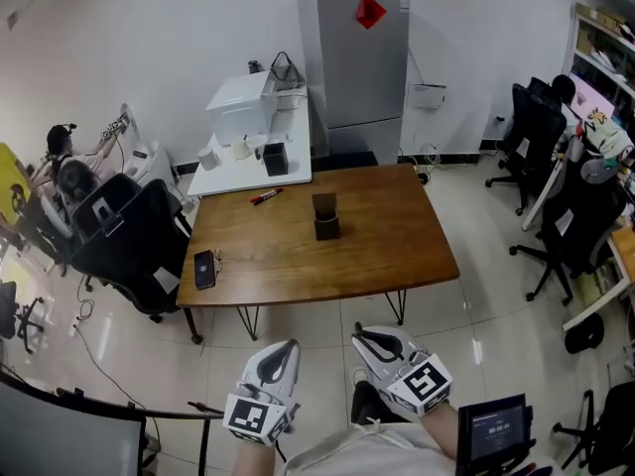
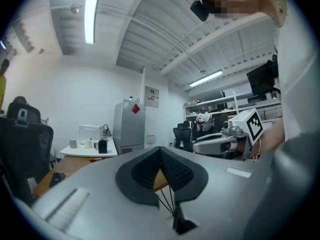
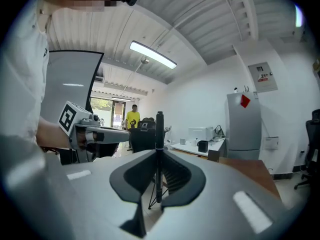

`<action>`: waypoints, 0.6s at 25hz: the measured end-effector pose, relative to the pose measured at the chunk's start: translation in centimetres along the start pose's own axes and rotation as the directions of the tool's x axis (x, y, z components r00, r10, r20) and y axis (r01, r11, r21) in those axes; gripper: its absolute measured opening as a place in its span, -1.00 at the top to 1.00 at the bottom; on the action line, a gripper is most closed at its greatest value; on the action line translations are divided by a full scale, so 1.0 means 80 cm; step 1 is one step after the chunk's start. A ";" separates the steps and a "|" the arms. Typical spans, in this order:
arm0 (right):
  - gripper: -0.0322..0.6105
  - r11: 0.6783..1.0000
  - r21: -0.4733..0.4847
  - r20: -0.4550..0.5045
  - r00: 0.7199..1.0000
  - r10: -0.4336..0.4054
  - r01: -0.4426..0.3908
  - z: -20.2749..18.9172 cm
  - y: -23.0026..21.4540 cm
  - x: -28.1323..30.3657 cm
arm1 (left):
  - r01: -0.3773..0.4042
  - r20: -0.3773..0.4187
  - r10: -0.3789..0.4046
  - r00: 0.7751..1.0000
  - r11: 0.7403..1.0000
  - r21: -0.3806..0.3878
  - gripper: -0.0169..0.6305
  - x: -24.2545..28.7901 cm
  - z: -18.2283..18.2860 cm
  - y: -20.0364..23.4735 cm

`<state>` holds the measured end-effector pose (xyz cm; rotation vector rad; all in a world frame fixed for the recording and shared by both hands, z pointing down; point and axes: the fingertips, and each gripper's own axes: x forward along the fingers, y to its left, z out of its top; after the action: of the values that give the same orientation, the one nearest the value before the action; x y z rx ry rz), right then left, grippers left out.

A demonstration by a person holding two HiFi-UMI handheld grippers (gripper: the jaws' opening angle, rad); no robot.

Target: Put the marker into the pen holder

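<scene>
A slim black marker (image 3: 159, 134) stands upright between the jaws of my right gripper (image 3: 159, 154), which is shut on it; its tip rises above the jaw tips. The pen holder (image 1: 325, 216), a dark brown square box, stands near the middle of the wooden table (image 1: 397, 236), and in the right gripper view the pen holder (image 3: 214, 155) shows far ahead. Both grippers hang well short of the table's near edge, over the floor. My left gripper (image 1: 282, 355) is shut with nothing in it, its tips meeting (image 2: 160, 149). My right gripper (image 1: 377, 343) is beside it.
A red marker (image 1: 265, 196) lies at the table's far left edge and a phone (image 1: 204, 269) at its near left. A white side table (image 1: 223, 177) with a printer, cups and a black cup (image 1: 275, 158) stands behind, beside a grey fridge (image 1: 362, 62). Office chairs flank both sides.
</scene>
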<state>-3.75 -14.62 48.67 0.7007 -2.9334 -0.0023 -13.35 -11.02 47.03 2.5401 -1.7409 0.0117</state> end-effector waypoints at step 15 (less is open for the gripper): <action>0.79 0.998 -0.030 0.002 0.998 0.064 -0.064 0.031 -0.243 0.185 | -0.040 -0.040 0.042 0.998 0.999 0.030 0.90 0.257 0.035 0.148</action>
<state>-8.43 -38.71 47.38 0.6026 -2.9508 -0.0406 -17.02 -34.56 45.64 2.5053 -1.7906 0.0906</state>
